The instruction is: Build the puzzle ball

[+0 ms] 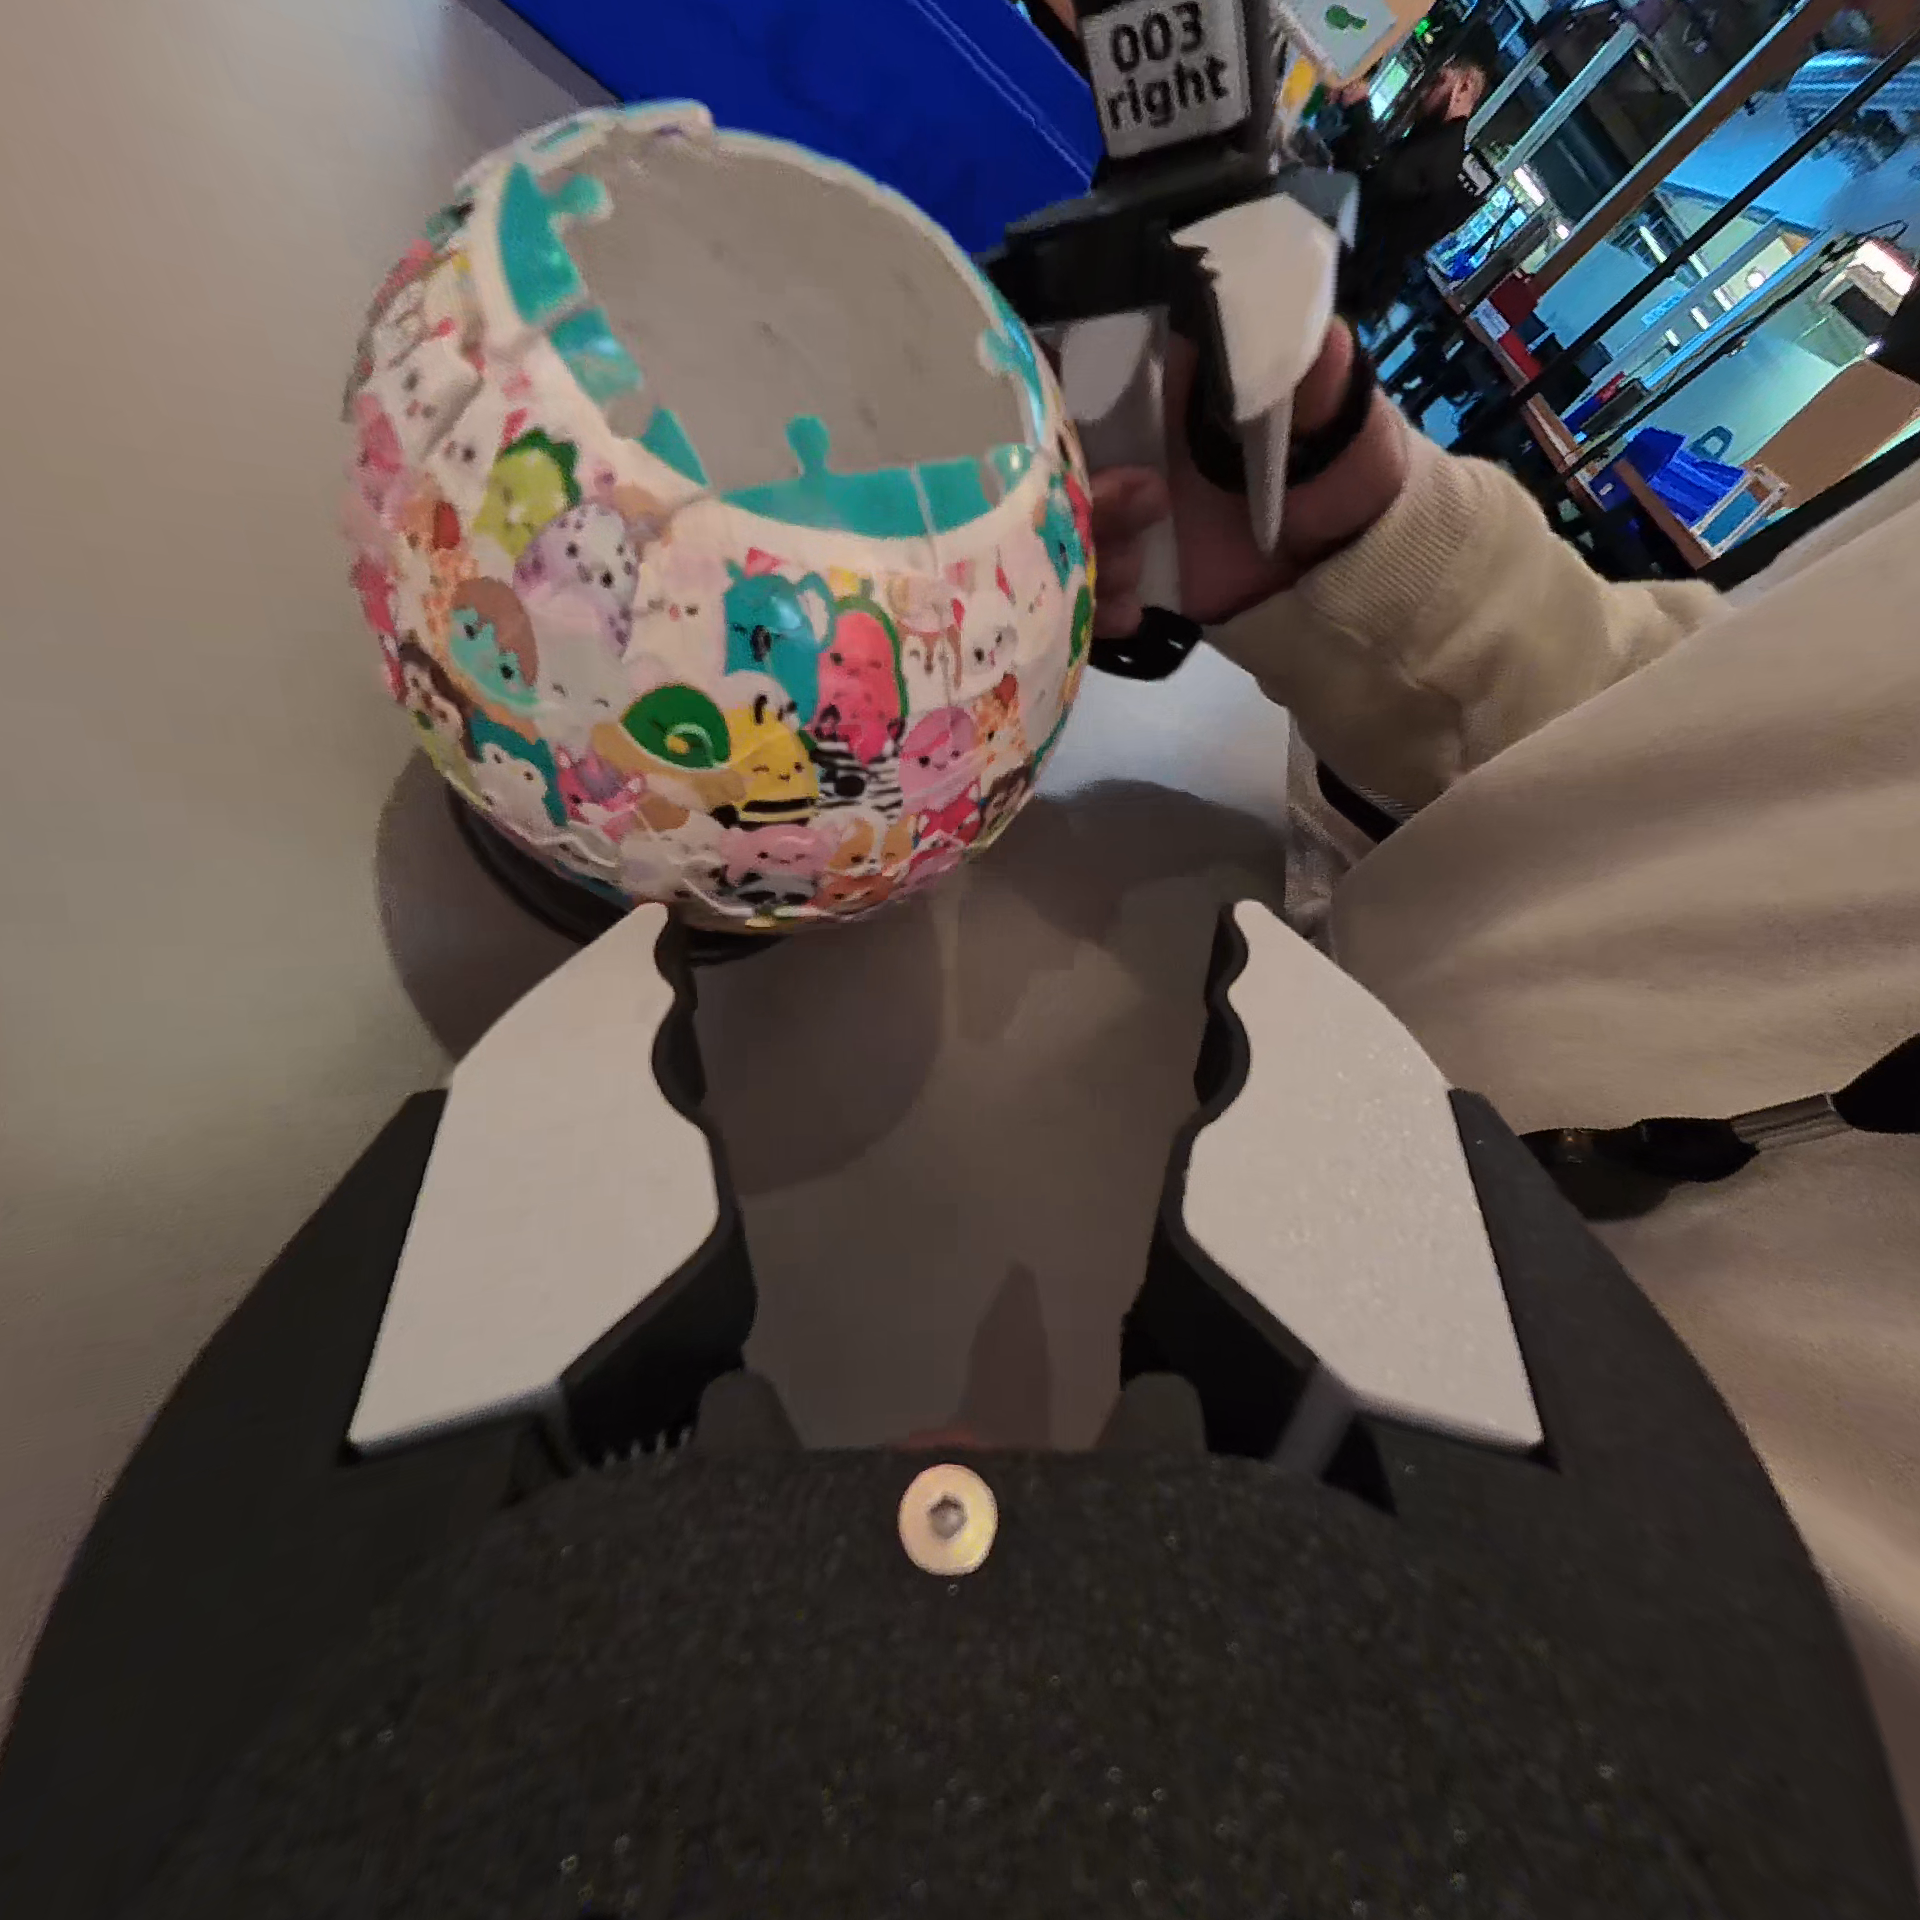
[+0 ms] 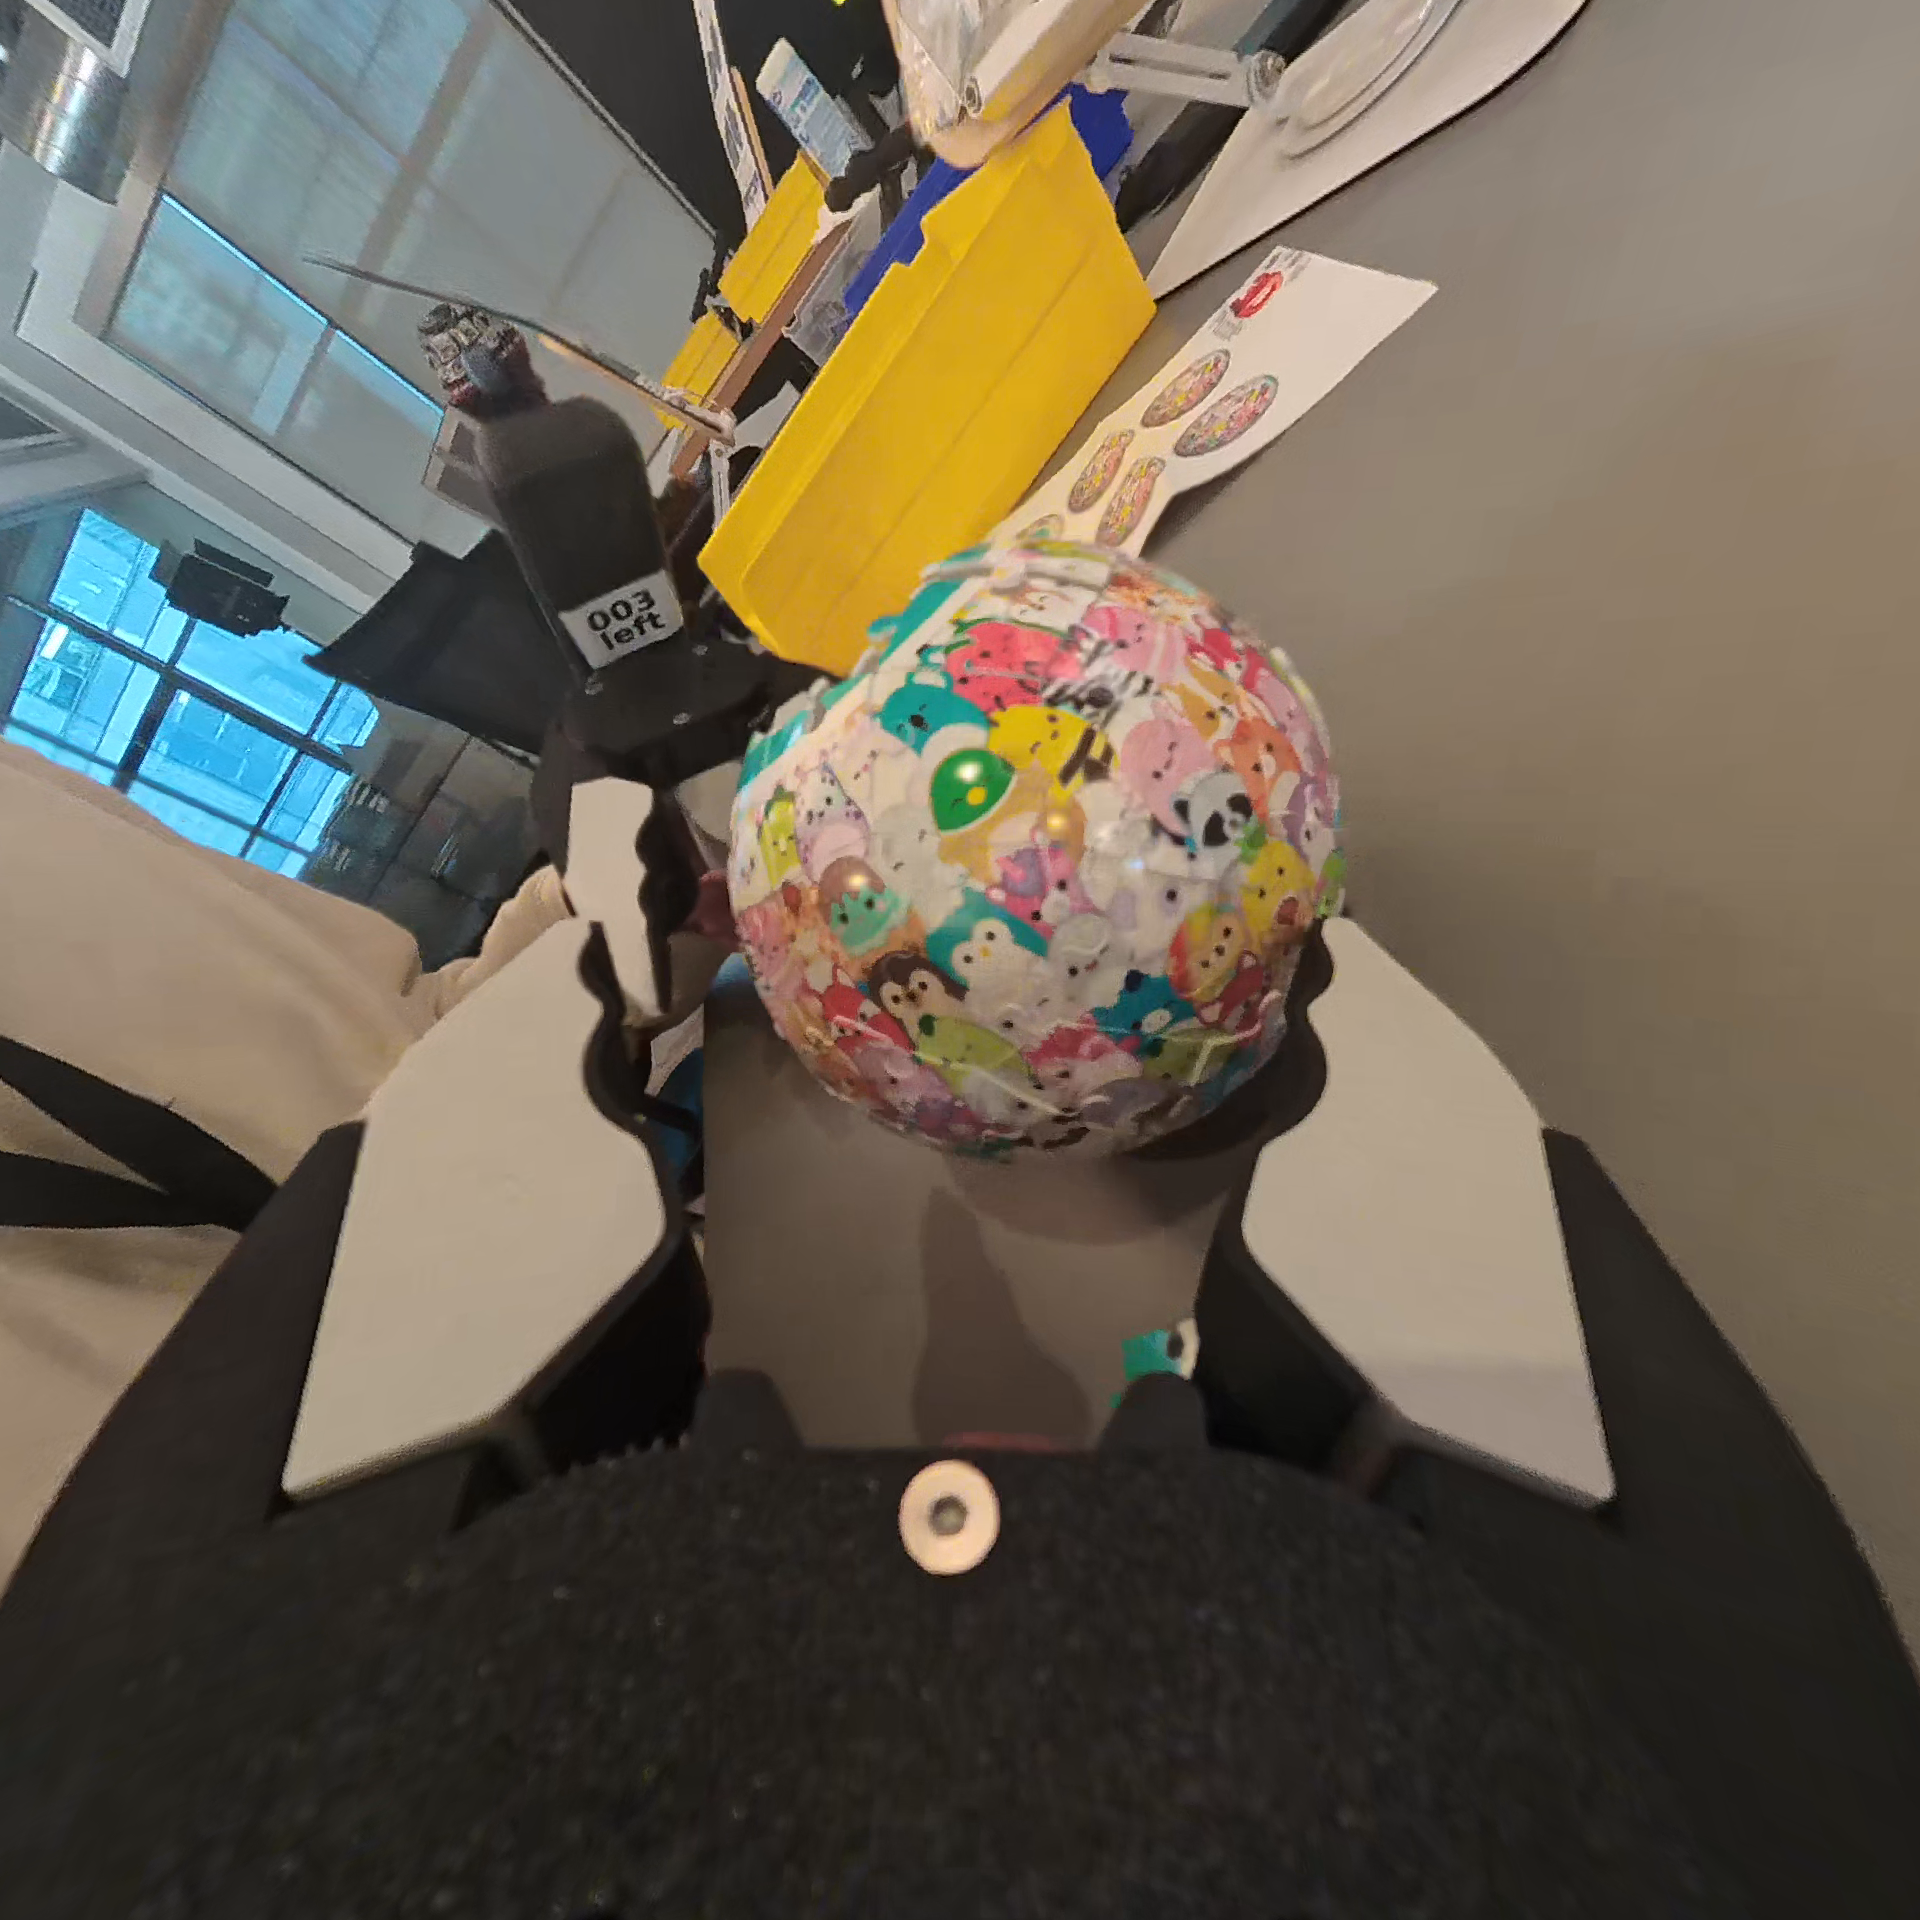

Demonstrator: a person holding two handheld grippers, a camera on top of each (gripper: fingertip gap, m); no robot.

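Note:
The puzzle ball (image 1: 717,582) is a colourful sphere of cartoon animals with a wide opening at its top; teal edge pieces and a white inside show. It rests on a dark ring stand (image 1: 520,873) on the grey table. My left gripper (image 1: 945,920) is open and empty, just short of the ball's lower side. My right gripper (image 2: 956,935) is open, with the ball (image 2: 1039,862) between its fingertips and close to the right finger. The right gripper also shows in the left wrist view (image 1: 1195,499), beside the ball. A loose teal piece (image 2: 1153,1351) lies by the right finger's base.
A yellow bin (image 2: 935,436) and a printed instruction sheet (image 2: 1205,416) lie behind the ball. A blue bin (image 1: 883,73) stands at the table's far side. A person's cream sleeve (image 1: 1455,644) reaches in from the right. The left gripper (image 2: 649,894) shows beyond the ball. Some 10 cm of space lies between my two pairs of fingers.

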